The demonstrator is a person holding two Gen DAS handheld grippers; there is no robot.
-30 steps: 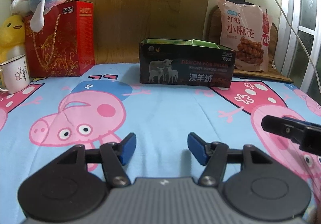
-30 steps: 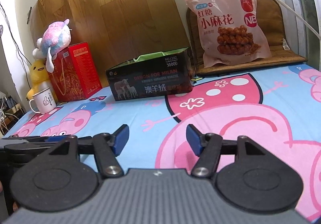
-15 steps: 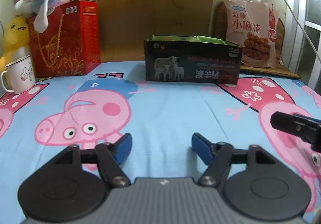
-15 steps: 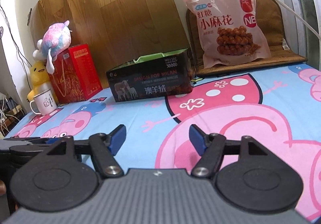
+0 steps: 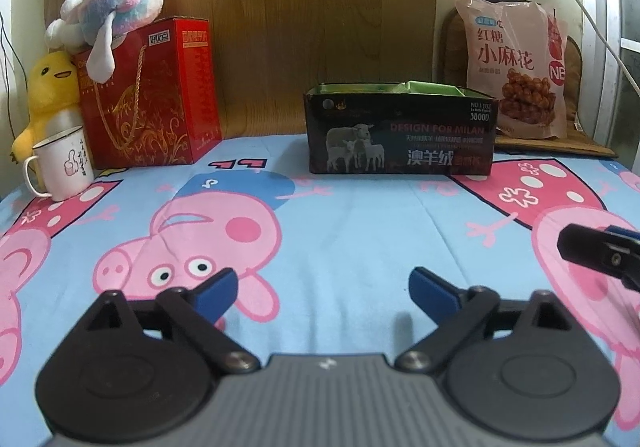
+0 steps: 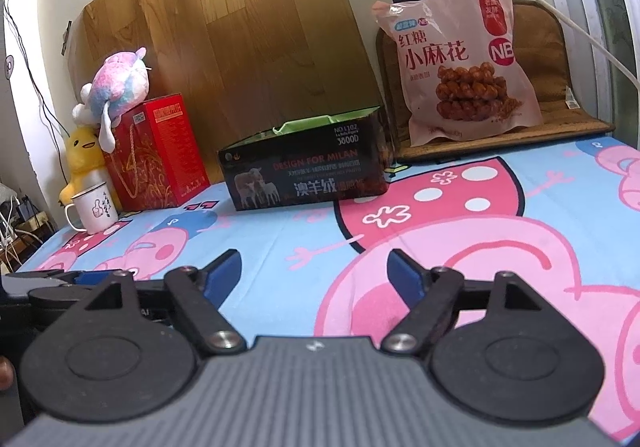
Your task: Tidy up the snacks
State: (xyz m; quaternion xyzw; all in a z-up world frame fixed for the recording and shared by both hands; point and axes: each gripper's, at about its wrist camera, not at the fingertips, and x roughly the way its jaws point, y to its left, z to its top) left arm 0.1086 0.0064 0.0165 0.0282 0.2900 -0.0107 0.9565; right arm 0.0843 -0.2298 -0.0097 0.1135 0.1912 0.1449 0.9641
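A pink snack bag point(image 5: 516, 67) printed with fried twists leans upright against the wall at the back right; it also shows in the right wrist view point(image 6: 460, 63). A dark open-topped box point(image 5: 400, 131) with a green lining stands left of it, also in the right wrist view point(image 6: 308, 163). My left gripper point(image 5: 323, 289) is open and empty, low over the cartoon-pig sheet, well short of the box. My right gripper point(image 6: 314, 273) is open and empty, also over the sheet. Its finger shows at the right edge of the left wrist view point(image 5: 600, 253).
A red gift box point(image 5: 152, 95) with a pastel plush point(image 5: 116, 15) on top stands at the back left. A yellow duck plush point(image 5: 48, 91) and a white mug point(image 5: 60, 163) sit beside it. A brown mat point(image 6: 556, 87) lies under the snack bag. White cables point(image 6: 560, 15) hang at the right.
Both grippers have opened a little wider. The left wrist view has pulled back and turned slightly, so the box and bag look farther off. Nothing on the bed has moved.
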